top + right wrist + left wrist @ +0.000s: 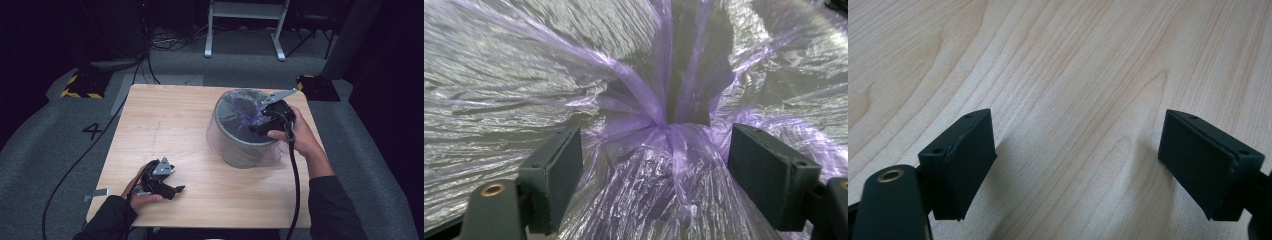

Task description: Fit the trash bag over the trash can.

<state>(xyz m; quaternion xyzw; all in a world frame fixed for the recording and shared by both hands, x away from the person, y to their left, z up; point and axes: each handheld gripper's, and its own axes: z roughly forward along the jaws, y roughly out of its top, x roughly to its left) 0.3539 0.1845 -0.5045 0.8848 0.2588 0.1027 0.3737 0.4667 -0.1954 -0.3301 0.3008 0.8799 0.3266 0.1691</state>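
High view: the right gripper (260, 122) reaches into the bin (240, 150) on the table (165, 125); the left gripper (167, 187) rests near the front edge.

Left gripper view: jaws spread, empty.

Right gripper view: jaws spread around the bag liner (664, 135)'s gathered knot. The film is probably light, soft, slippery and tear-prone; grip the knot.

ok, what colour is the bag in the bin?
Translucent purple bag, clearest in the right gripper view.
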